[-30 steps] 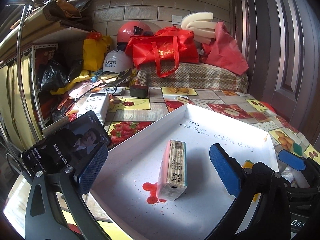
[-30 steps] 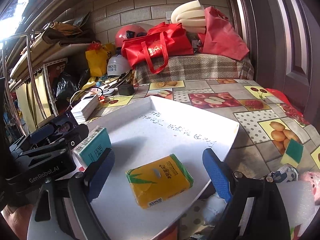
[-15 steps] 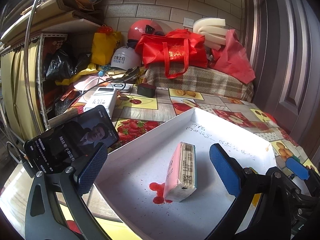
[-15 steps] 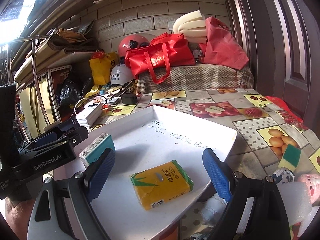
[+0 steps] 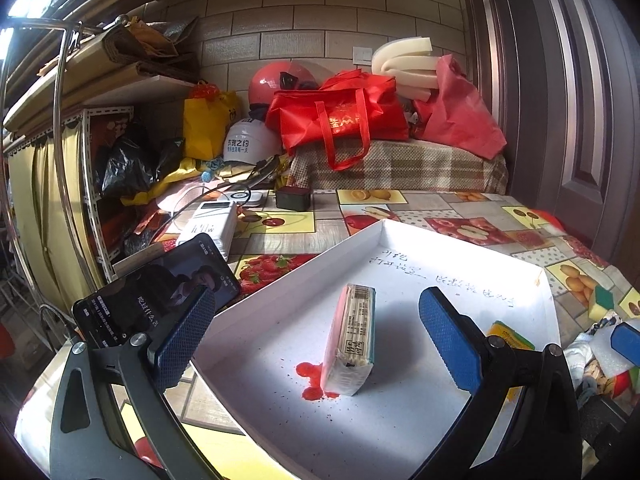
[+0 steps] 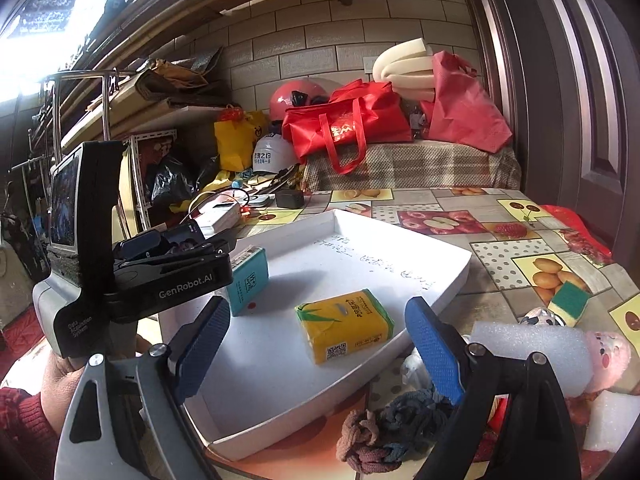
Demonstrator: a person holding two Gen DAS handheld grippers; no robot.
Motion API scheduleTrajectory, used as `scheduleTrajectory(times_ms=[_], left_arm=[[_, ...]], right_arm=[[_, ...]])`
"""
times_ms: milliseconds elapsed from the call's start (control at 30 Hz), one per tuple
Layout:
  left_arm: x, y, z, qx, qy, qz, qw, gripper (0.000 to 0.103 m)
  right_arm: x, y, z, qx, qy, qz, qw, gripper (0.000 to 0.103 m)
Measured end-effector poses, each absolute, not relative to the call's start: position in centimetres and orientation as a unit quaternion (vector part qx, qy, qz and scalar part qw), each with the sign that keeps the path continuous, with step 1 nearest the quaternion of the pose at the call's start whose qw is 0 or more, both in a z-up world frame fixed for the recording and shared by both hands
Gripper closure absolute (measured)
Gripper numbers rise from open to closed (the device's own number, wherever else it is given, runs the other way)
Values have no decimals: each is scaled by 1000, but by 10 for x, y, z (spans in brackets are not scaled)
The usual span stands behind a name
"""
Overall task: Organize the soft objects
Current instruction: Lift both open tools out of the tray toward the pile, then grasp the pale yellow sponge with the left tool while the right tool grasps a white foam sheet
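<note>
Brick-walled storage corner; bench [image 6: 520,232] under a fruit-print cover, piled at the back with red bags [image 5: 340,120] and helmets.

Item 1: white tray [image 6: 280,380], shallow, handwriting along its far side, red stain on its floor.
Item 2: teal tissue pack [image 5: 352,340], standing on edge inside the tray beside the stain.
Item 3: yellow tissue pack [image 6: 344,330], lying flat in the tray near its right rim.
Item 4: left gripper [image 5: 316,340], jaws wide apart, holding nothing, the teal pack between its fingers' lines but untouched.
Item 5: right gripper [image 6: 316,344], jaws wide apart, empty, above the yellow pack.
Item 6: loose soft goods on the bench right of the tray: foam block [image 6: 528,340], green-and-yellow sponge [image 6: 568,302], knotted dark cloth [image 6: 384,428].
Item 7: phone [image 5: 156,296], screen lit, left of the tray.
</note>
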State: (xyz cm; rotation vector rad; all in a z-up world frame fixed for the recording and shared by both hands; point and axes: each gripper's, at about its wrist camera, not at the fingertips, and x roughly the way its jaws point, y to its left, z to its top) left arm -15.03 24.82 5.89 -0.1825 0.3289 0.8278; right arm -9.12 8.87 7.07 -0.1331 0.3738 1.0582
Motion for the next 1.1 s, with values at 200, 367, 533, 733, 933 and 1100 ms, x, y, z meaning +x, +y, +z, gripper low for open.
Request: scheduleTrajectory(times_ms=[200,367,533,733,933,1100], left_arm=[[-148,231,59,-89,160,366,912,0],[-142,208,60,-86,167,320,929,0],[-134,180,61,-60,175,267,946,0],[-128,155,62,-48,184,189,963,0],[-106,129,51,-96,266,30,959,1],[-86,72,38,-65,338,-57,937,1]], right_arm=[[-81,52,78,-3,162,498,852,14],[-67,26,81,28,157,475,865,13],[-46,-9,85,53,146,438,886,13],[-12,-56,85,16,156,375,914,13],[20,-111,82,4,184,344,921,13],[29,-118,64,-92,244,367,893,13]])
